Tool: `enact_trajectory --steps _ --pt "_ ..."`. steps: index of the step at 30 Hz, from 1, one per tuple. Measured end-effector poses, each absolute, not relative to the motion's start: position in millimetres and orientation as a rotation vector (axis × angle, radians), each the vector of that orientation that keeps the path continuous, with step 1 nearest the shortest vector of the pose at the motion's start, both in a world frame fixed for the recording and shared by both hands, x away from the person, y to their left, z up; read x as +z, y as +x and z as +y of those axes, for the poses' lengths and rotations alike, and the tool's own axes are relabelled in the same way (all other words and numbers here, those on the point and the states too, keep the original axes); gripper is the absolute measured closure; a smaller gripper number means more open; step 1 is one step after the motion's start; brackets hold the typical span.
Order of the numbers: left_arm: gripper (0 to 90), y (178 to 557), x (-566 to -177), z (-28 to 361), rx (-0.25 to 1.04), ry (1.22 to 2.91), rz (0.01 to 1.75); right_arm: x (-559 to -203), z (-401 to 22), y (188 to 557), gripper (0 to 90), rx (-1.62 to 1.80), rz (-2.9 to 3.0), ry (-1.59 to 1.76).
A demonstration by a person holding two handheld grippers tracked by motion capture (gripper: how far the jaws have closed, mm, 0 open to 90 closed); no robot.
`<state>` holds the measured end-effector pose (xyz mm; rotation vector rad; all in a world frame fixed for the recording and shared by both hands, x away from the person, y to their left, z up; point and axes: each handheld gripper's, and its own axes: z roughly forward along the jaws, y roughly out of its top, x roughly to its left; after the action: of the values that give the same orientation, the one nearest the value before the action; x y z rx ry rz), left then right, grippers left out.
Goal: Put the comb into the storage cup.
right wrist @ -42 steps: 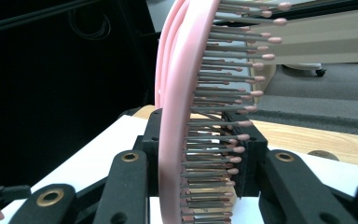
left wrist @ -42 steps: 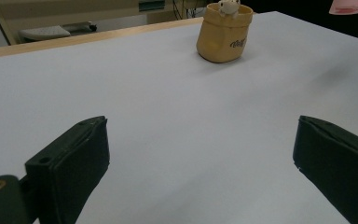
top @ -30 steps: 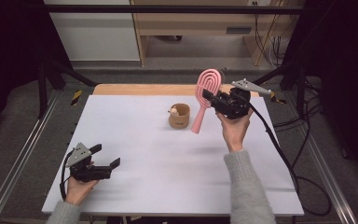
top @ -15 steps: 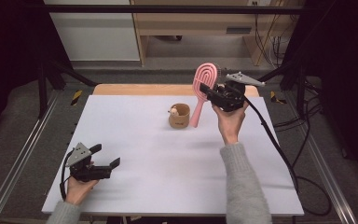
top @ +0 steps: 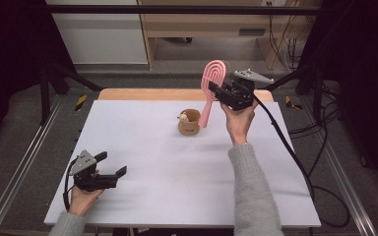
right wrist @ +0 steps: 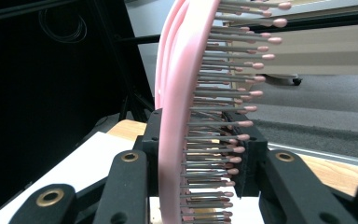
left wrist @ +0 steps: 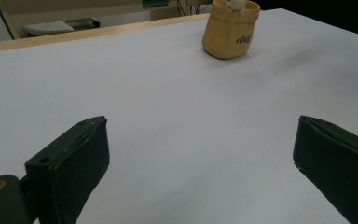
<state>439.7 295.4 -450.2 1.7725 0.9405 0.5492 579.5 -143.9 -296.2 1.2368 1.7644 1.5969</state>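
Above the table's far edge, right claw (top: pixel 215 89) gripping pink hairbrush (top: pixel 210 88), left claw (top: pixel 112 164) open near front edge.

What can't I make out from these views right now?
- Right gripper view: hairbrush handle, cut off by the bottom edge.
- High view: white item in the tan pot, too small to identify.
- Left gripper view: pot's top, cut off; its lettering too small.

A tan cup (top: pixel 189 123) (something small inside) stands on the white table (top: pixel 142 147).
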Motion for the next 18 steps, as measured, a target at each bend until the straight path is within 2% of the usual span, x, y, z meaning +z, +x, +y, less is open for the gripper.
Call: enact_trajectory --steps 18 --pt "3.5 440 -451 296 0.548 1.774 0.943 -298 -128 600 64.7 1.557 1.762 1.229"
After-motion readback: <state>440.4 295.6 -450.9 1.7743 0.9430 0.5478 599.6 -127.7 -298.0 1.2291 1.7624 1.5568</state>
